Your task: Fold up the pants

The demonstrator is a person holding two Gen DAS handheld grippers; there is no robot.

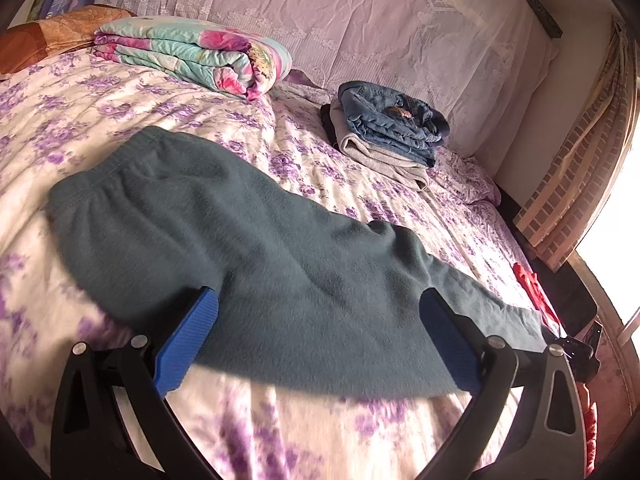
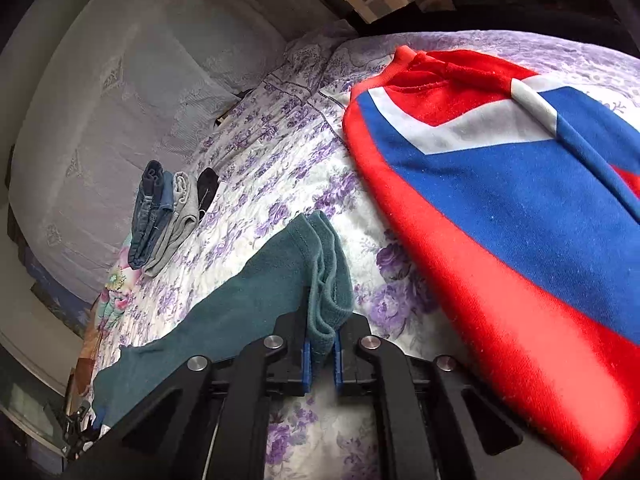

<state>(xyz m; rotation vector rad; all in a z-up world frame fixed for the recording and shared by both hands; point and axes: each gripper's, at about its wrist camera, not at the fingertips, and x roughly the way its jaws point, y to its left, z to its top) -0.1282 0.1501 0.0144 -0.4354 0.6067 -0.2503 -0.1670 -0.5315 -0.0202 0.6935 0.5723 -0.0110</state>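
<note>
A: What is the biggest thing here?

B: The bed (image 1: pixel 120 120). It has a sheet with purple flowers. The pants (image 1: pixel 260 248) lie flat on it, near the front edge.

A: Which way do the pants point?

B: In the left view they run long from upper left to lower right. The waist is at the upper left. The leg ends go off to the lower right.

A: What else is on the bed?

B: A big red, white and blue top (image 2: pixel 520 200) lies just beside the leg ends. A rolled quilt (image 1: pixel 200 56) sits far back, and a small stack of folded clothes (image 1: pixel 384 128) sits near the headboard.

A: What do the hands do?

B: The right gripper (image 2: pixel 322 354) has its fingers (image 2: pixel 306 360) clenched on the leg ends of the pants. The cloth is bunched between the blue pads. The left gripper (image 1: pixel 320 308) has its fingers (image 1: pixel 188 340) spread wide and released. It hovers at the near edge of the pants, by the middle, and grips nothing.

A: What could go wrong?

B: I think the right grip is small, so the fuzzy cloth could slip out when the legs are lifted toward the waist. The two legs could also come apart, because only a bunch is pinched. Then the fold would come out crooked. The legs could also drag on the red top and pull it along.
</note>
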